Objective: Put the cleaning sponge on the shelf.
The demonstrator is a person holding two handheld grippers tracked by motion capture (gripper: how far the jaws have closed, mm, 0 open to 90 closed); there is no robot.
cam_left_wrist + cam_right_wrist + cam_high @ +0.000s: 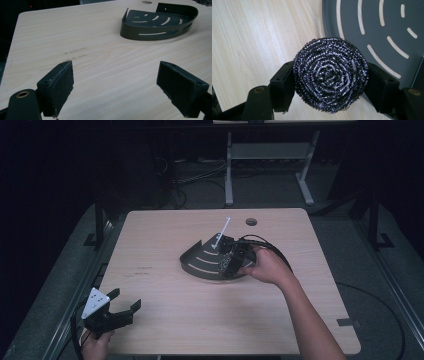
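A dark quarter-round corner shelf (200,260) with curved slots lies in the middle of the table; it also appears far off in the left gripper view (160,22) and beneath the jaws in the right gripper view (377,30). My right gripper (329,80) is shut on a round steel wool scourer (330,75), held just above the shelf's edge. In the high view that right gripper (231,262) hovers over the shelf's right part. My left gripper (125,302) rests near the table's front left corner, open with nothing between its pads (60,85).
A white stick-like object (222,231) pokes up at the shelf's back. A round cable hole (251,222) sits near the table's far edge. A black cable (272,247) loops behind the right hand. Bare wood (100,50) lies between the left gripper and the shelf.
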